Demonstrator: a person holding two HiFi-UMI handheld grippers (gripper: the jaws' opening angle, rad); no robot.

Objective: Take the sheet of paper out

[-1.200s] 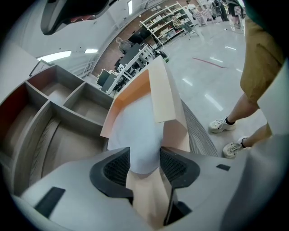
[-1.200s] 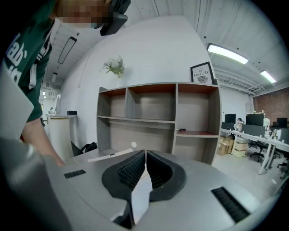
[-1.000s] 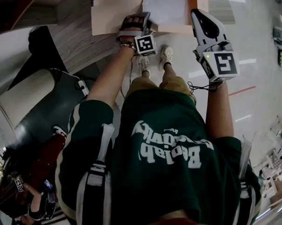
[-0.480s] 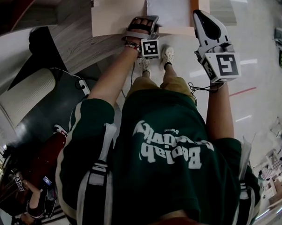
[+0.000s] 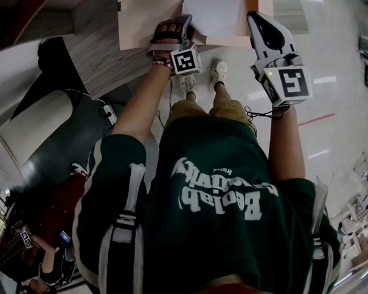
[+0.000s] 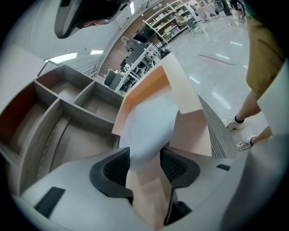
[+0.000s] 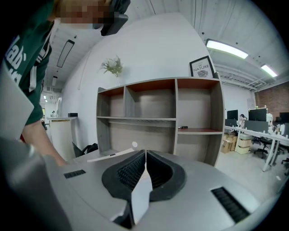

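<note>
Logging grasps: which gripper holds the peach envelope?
The left gripper: the peach envelope sits between its jaws, while the right gripper pinches only a thin white sheet.

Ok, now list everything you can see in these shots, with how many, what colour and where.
envelope: one, peach, gripped between the left gripper's jaws
sheet of paper: one, white, sticking out of the envelope, an edge pinched in the right gripper's jaws
shelf unit: one, grey wood with open compartments, against the white wall
plant: one, green, on top of the shelf unit
framed picture: one, black frame, on top of the shelf unit at its right end
shoes: two, white, on the pale floor
left gripper: one, grey, shut on the envelope
right gripper: one, grey, shut on the sheet of paper
</note>
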